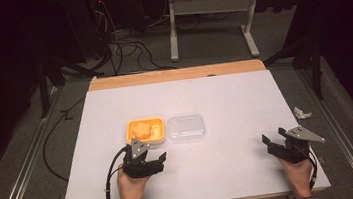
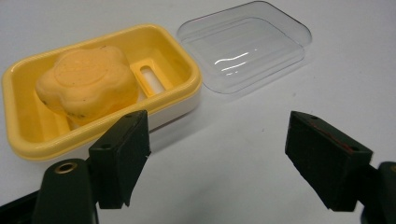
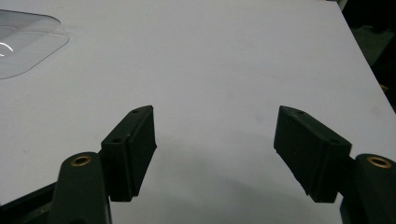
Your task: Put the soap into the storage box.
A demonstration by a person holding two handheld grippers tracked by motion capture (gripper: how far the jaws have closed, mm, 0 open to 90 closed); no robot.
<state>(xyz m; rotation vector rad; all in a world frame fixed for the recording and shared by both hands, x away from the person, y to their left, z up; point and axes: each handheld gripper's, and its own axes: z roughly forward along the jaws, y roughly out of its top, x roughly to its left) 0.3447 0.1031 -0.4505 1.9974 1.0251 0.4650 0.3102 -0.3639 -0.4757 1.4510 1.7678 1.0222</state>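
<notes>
Resting near the middle of the white tabletop (image 1: 232, 168): a yellow rectangular plastic soap dish (image 1: 132, 131), holding a pale orange flower-shaped bar of soap (image 1: 143, 129) in its left half. Showing beside the soap, on the dish floor, in the left gripper view: a small slotted drain opening. Lying just to the right of the dish, flat on the tabletop and almost touching its edge: a clear rectangular plastic lid (image 1: 186, 127) with rounded corners.

Hovering just near of the dish, at its near edge: the left hand-held gripper (image 1: 157, 155), gripped from behind by the person's left hand (image 1: 133, 187), jaws spread wide and clasping nothing, pointing toward the dish and the lid. In its own view, sitting close ahead: soap dish (image 2: 28, 144), soap (image 2: 88, 84) and lid (image 2: 243, 46).

Waiting at the near right corner of the tabletop, well apart from dish and lid: the right hand-held gripper (image 1: 273, 141), jaws likewise spread and empty, facing bare tabletop (image 3: 224, 70), with a corner of the lid (image 3: 25, 44) at far left.

Lying off the tabletop's right edge, on the floor: a small crumpled white scrap (image 1: 302, 112).
</notes>
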